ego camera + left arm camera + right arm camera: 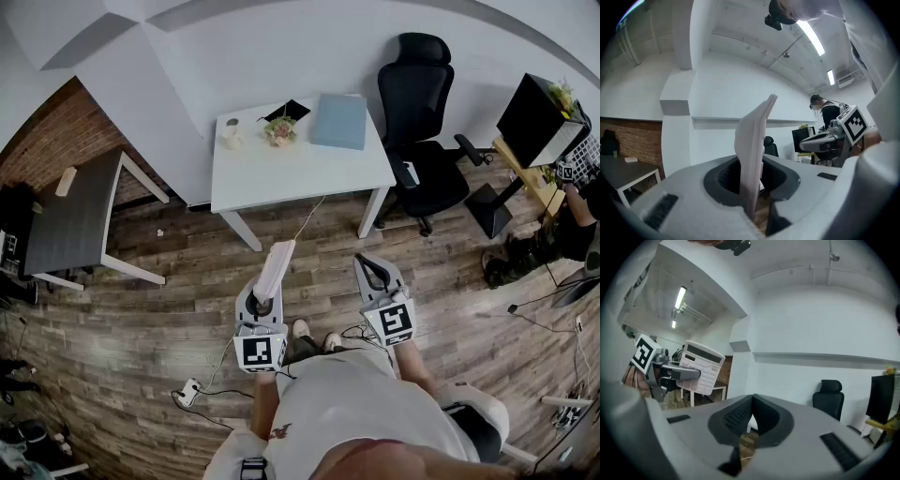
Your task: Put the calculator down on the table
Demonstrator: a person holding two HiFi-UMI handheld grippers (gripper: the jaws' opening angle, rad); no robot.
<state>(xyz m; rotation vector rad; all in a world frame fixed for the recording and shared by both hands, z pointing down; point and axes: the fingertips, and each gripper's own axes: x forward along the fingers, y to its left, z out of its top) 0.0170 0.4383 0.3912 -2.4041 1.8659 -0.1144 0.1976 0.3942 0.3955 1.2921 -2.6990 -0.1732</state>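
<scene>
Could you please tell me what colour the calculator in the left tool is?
The calculator is pale pinkish white; clearest in the right gripper view.

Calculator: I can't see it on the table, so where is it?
Head view, left of centre: the calculator is clamped in the left claw over the wood floor, short of the white table.

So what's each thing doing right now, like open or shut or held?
Calculator: held on edge in the left claw, not on the white table.
Left claw: shut on the calculator.
Right claw: shut, empty.
Blue book: closed, flat on the white table.
Cup: upright on the white table.
Office chair: empty.
Screen: dark.
</scene>
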